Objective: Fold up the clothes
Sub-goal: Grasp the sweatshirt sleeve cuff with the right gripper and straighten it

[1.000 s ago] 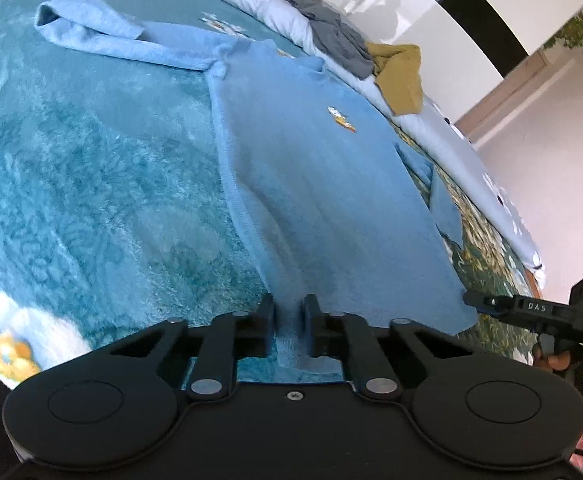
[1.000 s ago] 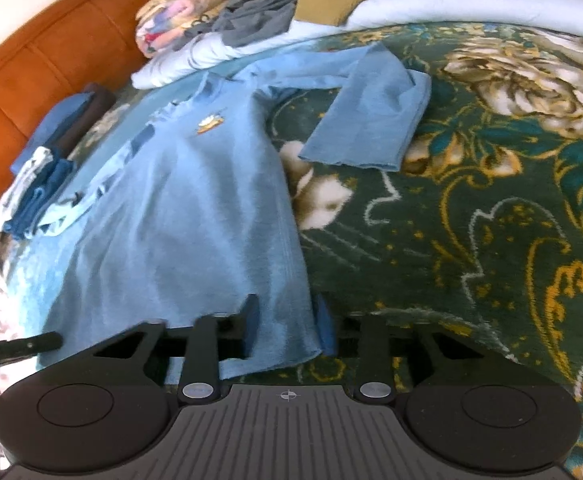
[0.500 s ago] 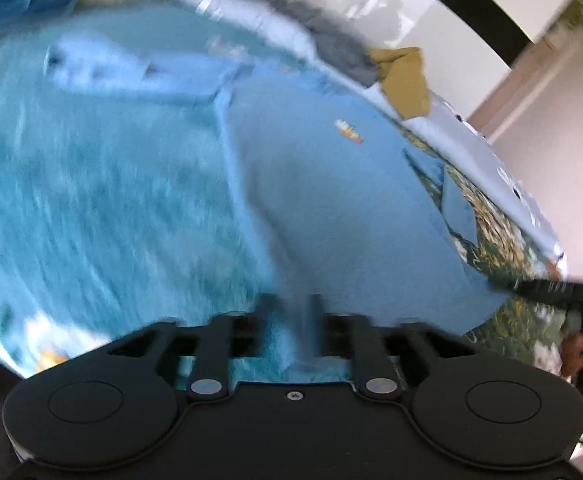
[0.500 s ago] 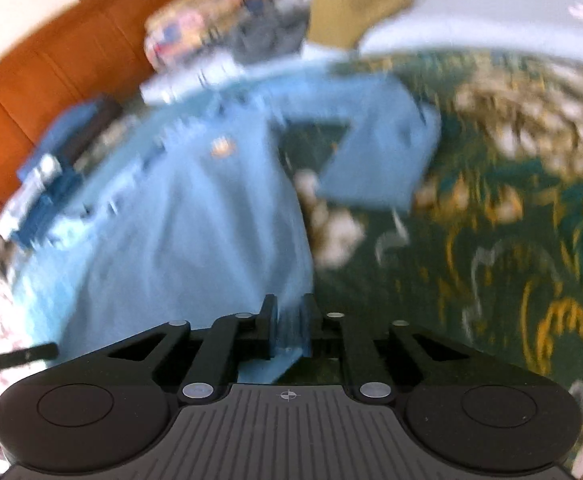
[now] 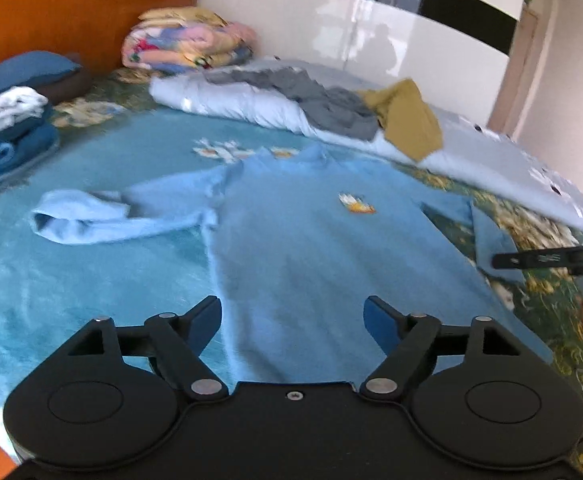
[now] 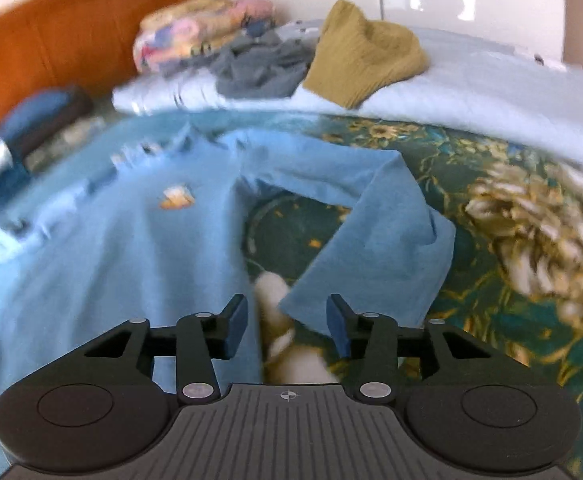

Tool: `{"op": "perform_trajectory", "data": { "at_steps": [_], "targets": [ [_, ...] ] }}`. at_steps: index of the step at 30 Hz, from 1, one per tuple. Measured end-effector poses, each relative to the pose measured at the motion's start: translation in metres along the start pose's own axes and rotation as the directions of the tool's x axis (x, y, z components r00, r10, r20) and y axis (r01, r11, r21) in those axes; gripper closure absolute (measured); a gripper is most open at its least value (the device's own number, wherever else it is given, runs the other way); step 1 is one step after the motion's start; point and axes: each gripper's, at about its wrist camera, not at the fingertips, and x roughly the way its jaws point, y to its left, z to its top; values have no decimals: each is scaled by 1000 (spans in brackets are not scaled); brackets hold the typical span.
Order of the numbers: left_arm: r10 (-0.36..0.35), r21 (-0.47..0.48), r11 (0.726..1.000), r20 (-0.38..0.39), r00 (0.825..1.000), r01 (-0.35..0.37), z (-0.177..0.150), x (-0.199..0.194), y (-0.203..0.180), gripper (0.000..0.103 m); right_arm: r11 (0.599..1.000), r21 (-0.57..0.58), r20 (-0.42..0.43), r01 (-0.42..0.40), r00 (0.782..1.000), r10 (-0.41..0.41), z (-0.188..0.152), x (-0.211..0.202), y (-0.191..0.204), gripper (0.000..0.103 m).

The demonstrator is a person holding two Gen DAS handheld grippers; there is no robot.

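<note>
The light blue sweater [image 5: 311, 248] lies flat, chest up, on the patterned bed [image 6: 511, 280], sleeves out to both sides. Left tool [image 5: 293, 320] has just sprung wide above the hem, nothing pinched; right tool [image 6: 287, 324] has just been opening, half apart, empty, by the sweater's side edge.

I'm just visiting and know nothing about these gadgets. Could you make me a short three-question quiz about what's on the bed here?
1. True or false: the left gripper is clamped on the light blue shirt.
2. Which garment lies nearest the mustard-yellow garment? A) grey garment B) dark blue folded stack C) light blue shirt
3. Fill in: the shirt's small orange-and-white emblem sits on its ____.

Key:
1. False. Both grippers have just been opening; the jaws stand apart, the shirt lying loose below.
2. A
3. Chest
</note>
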Motion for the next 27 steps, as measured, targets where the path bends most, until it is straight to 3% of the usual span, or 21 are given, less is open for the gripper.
{"op": "perform_trajectory", "data": {
  "at_steps": [7,8,11,12,16,19,24,26,27],
  "targets": [
    [-6,2,1000,-27,1000,6,1,20,0,24,991,-110,-47,75,996,-80,-7,19,5,57],
    [-6,0,1000,-29,1000,6,3,22,0,23,991,-109,-47,78,995,-83,-7,19,4,61],
    [-7,-5,1000,-37,999,7,4,28,-1,23,994,-69,-46,85,995,-88,-1,17,-5,91],
    [-8,-7,1000,-38,999,8,4,29,-1,23,996,-40,-45,81,996,-83,2,16,-10,97],
    [-3,-9,1000,-36,999,2,2,30,1,23,993,76,12,86,996,-87,17,2,-38,98],
    [10,-30,999,-47,999,-11,1,33,5,23,984,125,75,125,988,-135,33,-12,-62,98],
    [21,-47,999,-57,998,-23,0,36,8,23,949,201,170,242,946,-277,63,-34,-105,98],
    [22,-49,999,-59,998,-25,0,37,7,23,932,254,177,259,935,-308,72,-39,-124,98],
    [23,-49,998,-60,998,-26,0,38,7,23,930,272,165,246,941,-297,73,-38,-132,98]
  ]
}}
